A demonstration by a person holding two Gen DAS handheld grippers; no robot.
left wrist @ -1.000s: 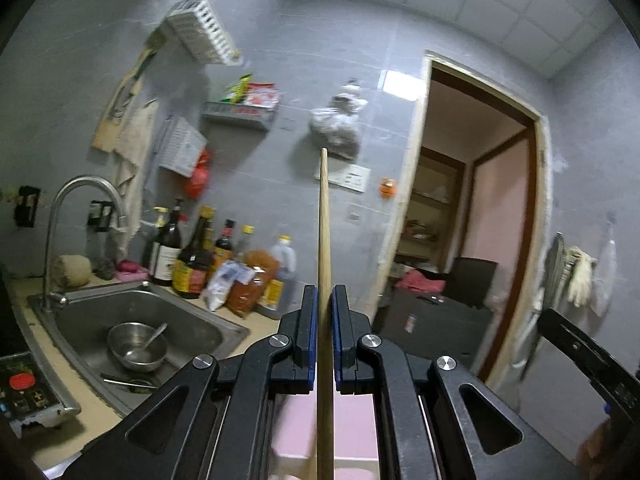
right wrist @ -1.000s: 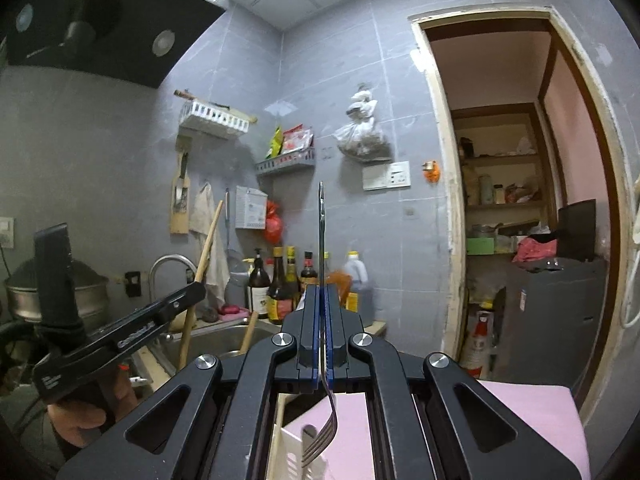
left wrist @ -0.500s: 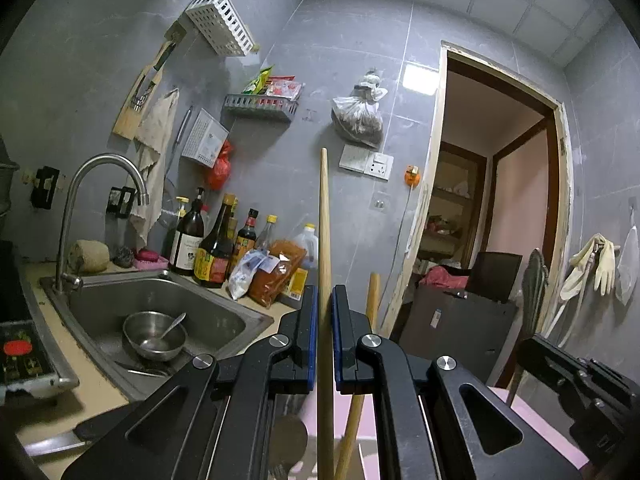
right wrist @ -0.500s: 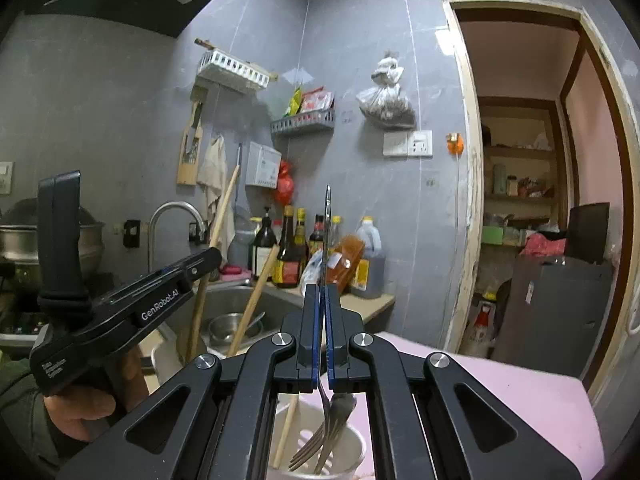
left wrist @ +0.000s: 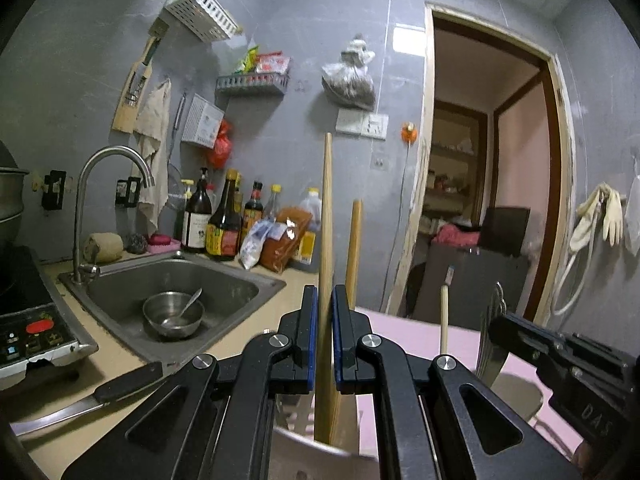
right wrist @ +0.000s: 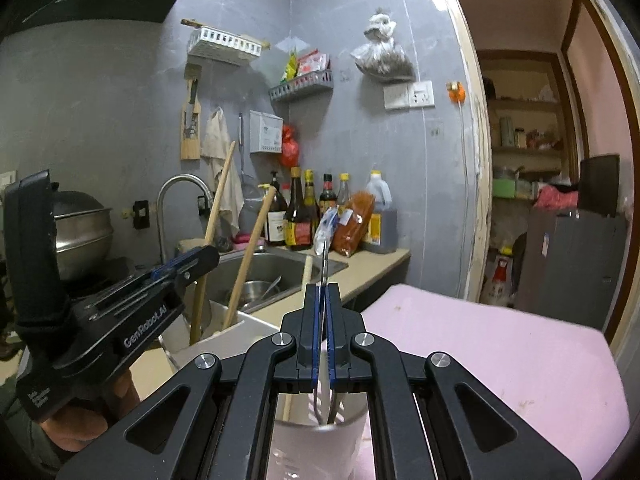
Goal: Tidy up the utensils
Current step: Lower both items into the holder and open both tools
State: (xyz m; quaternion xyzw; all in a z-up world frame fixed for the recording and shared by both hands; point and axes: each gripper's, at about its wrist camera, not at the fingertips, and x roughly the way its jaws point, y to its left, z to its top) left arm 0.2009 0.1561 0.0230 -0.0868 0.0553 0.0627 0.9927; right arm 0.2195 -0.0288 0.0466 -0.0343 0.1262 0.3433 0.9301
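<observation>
Both grippers over the white holder

Left gripper (left wrist: 325, 336) clamps a pale wooden stick (left wrist: 327, 216), its foot inside the holder (left wrist: 320, 458) beside another stick (left wrist: 353, 252); right gripper (right wrist: 323, 332) pinches a steel fork (right wrist: 324, 264), tines down.

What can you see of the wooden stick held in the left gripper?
The wooden stick is long, slim, round and pale, like a chopstick or a utensil handle. It stands almost upright, clamped between the blue pads of the left gripper, which is shut on it. Its top rises well above the fingers; its lower end dips into the white holder below, where its tip is hidden. A second, shorter wooden handle stands just to its right in the picture; whether they touch is unclear.
</observation>
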